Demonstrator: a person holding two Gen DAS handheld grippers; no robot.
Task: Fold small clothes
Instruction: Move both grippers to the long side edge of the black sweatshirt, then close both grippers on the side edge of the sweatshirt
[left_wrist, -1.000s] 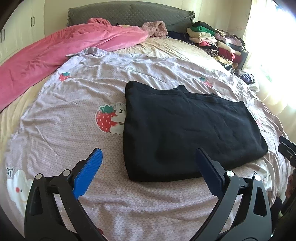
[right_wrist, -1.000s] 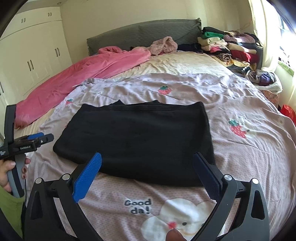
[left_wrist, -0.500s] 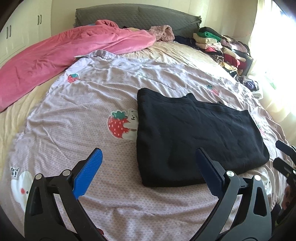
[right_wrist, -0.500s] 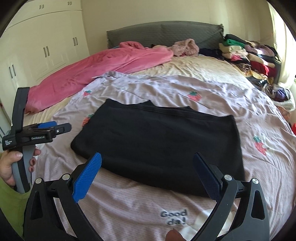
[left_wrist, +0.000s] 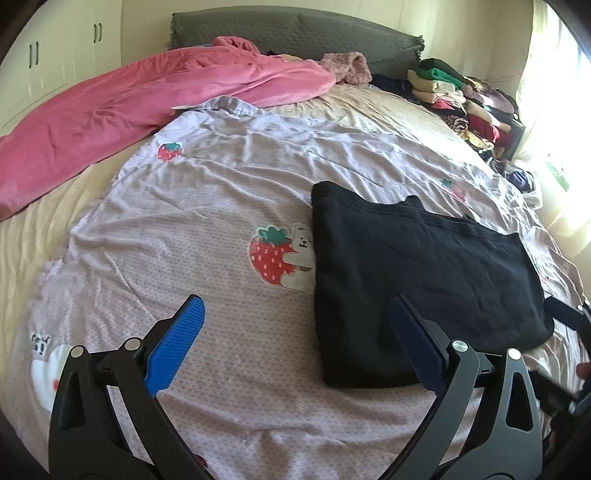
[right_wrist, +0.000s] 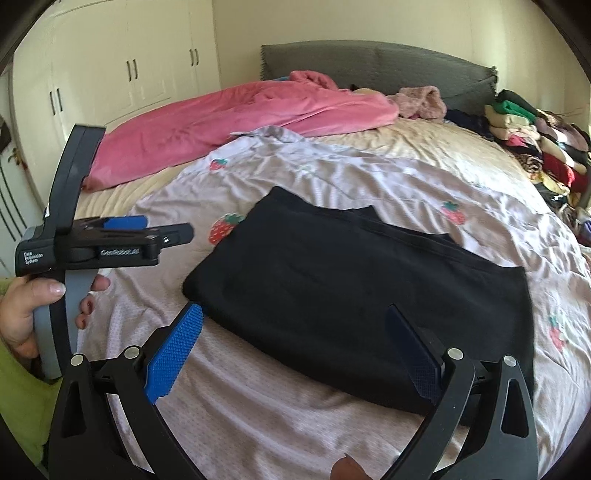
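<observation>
Black top lies flat on the bed, both tongs wide apart and holding nothing.

The black top is soft, light and floppy, already folded into a thick pad on the lilac strawberry sheet. It will likely sag if lifted by one spot, so grab two corners. The right gripper hangs over its near edge at 6 o'clock; the left gripper sits at its 9 o'clock side.
</observation>
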